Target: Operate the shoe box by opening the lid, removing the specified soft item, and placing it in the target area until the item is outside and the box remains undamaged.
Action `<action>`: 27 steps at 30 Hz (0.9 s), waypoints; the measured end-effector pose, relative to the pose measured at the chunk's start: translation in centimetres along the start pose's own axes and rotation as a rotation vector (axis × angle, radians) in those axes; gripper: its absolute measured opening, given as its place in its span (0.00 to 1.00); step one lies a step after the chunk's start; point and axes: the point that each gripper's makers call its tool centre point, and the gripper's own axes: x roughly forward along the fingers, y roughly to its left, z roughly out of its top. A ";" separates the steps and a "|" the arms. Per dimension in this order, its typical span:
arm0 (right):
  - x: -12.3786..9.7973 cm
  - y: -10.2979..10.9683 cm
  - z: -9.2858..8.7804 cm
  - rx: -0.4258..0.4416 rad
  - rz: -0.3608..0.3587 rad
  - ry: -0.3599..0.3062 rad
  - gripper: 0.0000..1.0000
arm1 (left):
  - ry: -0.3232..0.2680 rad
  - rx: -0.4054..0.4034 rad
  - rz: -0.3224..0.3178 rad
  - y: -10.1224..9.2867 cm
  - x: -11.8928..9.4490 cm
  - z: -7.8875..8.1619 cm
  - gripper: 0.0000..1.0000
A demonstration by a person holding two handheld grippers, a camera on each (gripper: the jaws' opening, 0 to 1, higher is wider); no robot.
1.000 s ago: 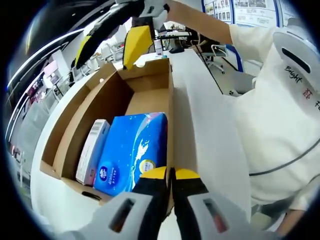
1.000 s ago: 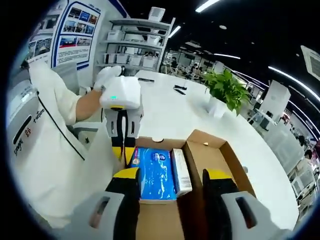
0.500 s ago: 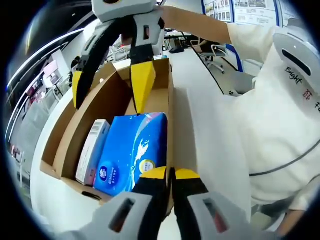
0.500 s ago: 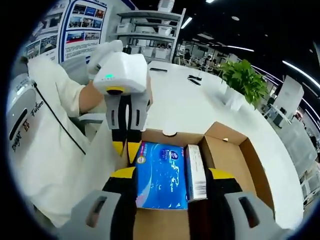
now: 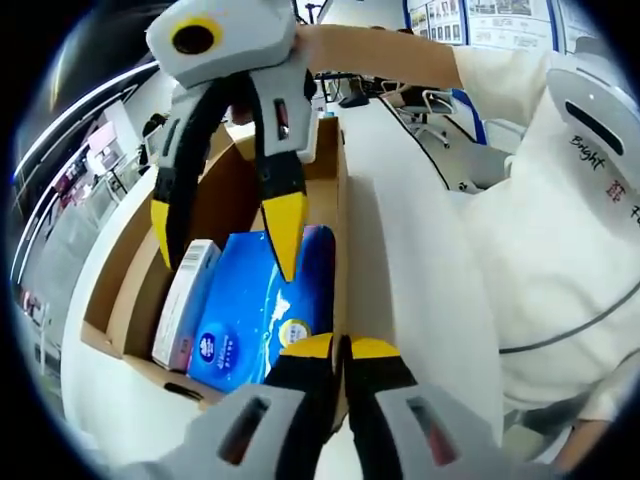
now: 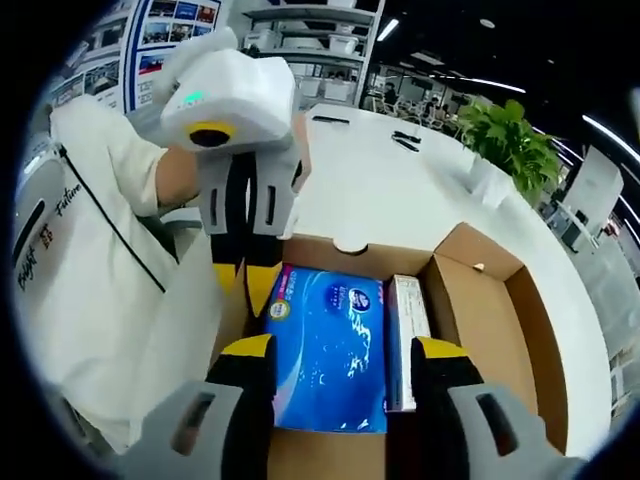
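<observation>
Reaching into the open shoe box (image 6: pixel 480 300) for the blue tissue pack (image 6: pixel 325 345).

On the white table (image 6: pixel 390 200), the cardboard box has its lid folded back toward the person, and the left gripper (image 5: pixel 338 350) pinches the box wall on that side with its jaws closed together. Inside, the tissue pack lies flat against that wall, with a narrow white carton (image 5: pixel 183 300) just beside it. The right gripper (image 6: pixel 340 350) hangs above the pack, jaws spread wide and holding nothing, one tip over the pack and the other over the carton. The pack looks light and soft, with a slick plastic wrap likely to slip or crumple; a grip across its width, near the middle, seems safest.
</observation>
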 end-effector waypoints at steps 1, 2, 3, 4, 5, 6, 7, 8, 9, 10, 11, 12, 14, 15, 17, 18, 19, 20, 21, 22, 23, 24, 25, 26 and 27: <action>0.1 0.2 -0.1 0.003 0.007 0.006 0.55 | 0.000 0.000 0.000 0.0 0.0 0.0 0.02; 0.4 0.4 -0.3 0.002 0.019 0.014 0.56 | -0.001 -0.001 -0.002 0.0 0.0 0.0 0.02; 0.5 0.4 -0.4 0.002 0.017 0.019 0.56 | -0.001 -0.001 -0.002 0.0 0.0 0.0 0.02; 0.6 0.3 -0.5 -0.001 0.012 0.026 0.56 | -0.001 0.000 -0.002 0.0 0.0 0.0 0.02; 0.7 0.3 -0.5 0.001 0.017 0.028 0.56 | -0.001 0.000 -0.002 0.0 0.0 0.0 0.02; 0.7 0.3 -0.4 0.010 0.026 0.022 0.56 | -0.001 0.000 -0.002 0.0 0.0 0.0 0.02; 0.7 0.3 -0.3 0.016 0.031 0.016 0.56 | -0.002 0.000 -0.002 0.0 0.0 0.0 0.02; 0.7 0.3 -0.4 0.018 0.033 0.019 0.56 | -0.002 0.000 -0.002 0.0 0.0 0.0 0.02; 0.8 0.4 -0.5 0.024 0.043 0.017 0.56 | -0.003 -0.001 -0.003 0.0 0.0 0.0 0.02; 0.9 0.5 -0.4 0.035 0.054 0.011 0.56 | -0.003 -0.002 -0.003 0.0 0.0 0.0 0.02; 0.9 0.5 -0.5 0.047 0.059 0.010 0.56 | -0.003 -0.001 -0.003 0.0 0.0 0.0 0.02; 0.9 0.4 -0.5 0.053 0.061 0.010 0.57 | -0.004 -0.002 -0.004 0.0 0.0 0.0 0.02; 1.0 0.7 -0.5 0.072 0.090 0.003 0.58 | -0.005 -0.002 -0.004 0.0 0.0 0.0 0.02; 1.2 0.7 -0.7 0.075 0.094 0.015 0.58 | -0.005 -0.002 -0.004 0.0 0.0 0.0 0.02; 1.7 1.2 -0.9 0.080 0.109 0.037 0.60 | -0.004 -0.002 -0.005 0.0 0.0 0.0 0.02; 1.9 1.4 -1.0 0.073 0.111 0.047 0.61 | -0.005 -0.002 -0.005 0.0 0.0 0.0 0.02; 2.1 1.6 -1.0 0.059 0.113 0.055 0.61 | -0.005 -0.002 -0.004 0.0 0.0 0.0 0.02; 2.2 1.7 -0.9 0.056 0.120 0.058 0.61 | -0.005 -0.002 -0.004 0.0 0.0 0.0 0.02; 2.3 1.8 -1.0 0.056 0.125 0.066 0.61 | -0.005 -0.002 -0.004 0.0 0.0 0.0 0.02; 2.4 1.8 -1.0 0.055 0.124 0.067 0.62 | -0.005 -0.002 -0.004 0.0 0.0 0.0 0.02; 2.5 1.8 -1.0 0.055 0.127 0.075 0.62 | -0.005 -0.001 -0.004 0.0 0.0 0.0 0.02; 2.4 1.8 -1.0 0.059 0.127 0.087 0.62 | -0.005 -0.001 -0.004 0.0 0.0 0.0 0.02; 2.4 1.9 -1.0 0.057 0.127 0.092 0.61 | -0.004 -0.001 -0.004 0.0 0.0 0.0 0.02; 2.4 1.9 -1.0 0.054 0.126 0.098 0.61 | -0.005 -0.001 -0.005 0.0 0.0 0.0 0.02; 2.4 2.0 -1.1 0.052 0.125 0.109 0.61 | -0.005 0.000 -0.005 0.0 0.0 0.1 0.02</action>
